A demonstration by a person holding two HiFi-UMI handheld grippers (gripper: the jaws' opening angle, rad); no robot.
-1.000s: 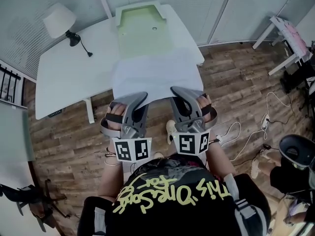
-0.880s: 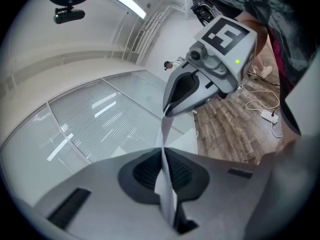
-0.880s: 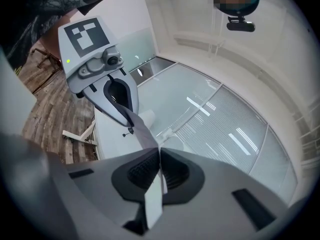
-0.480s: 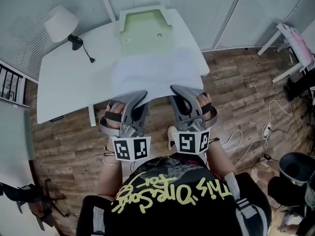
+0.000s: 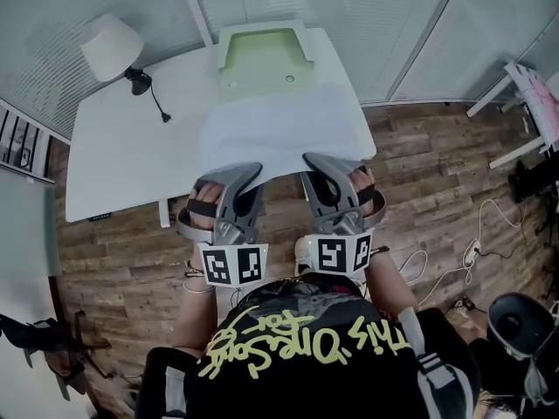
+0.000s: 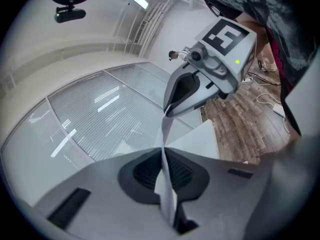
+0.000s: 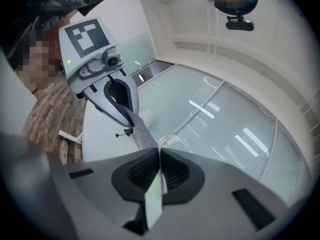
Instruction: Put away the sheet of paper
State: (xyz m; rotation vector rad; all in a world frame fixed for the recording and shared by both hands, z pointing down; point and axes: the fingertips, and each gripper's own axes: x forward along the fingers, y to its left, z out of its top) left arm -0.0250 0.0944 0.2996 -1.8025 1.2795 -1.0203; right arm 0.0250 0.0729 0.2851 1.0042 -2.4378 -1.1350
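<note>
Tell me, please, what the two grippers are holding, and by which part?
Both hold the sheet of paper by its near edge: the left gripper shut on it left of the middle, the right gripper right of it.

Wood-plank floor (image 5: 105, 260) fills left, centre and right of head view. White table (image 5: 113, 147) upper left, with white lamp (image 5: 111, 46) at its far corner. Blind-covered glass walls (image 5: 52, 7) along top. White cables (image 5: 437, 264) on floor lower right. White rack (image 5: 524, 94) at right edge.
</note>
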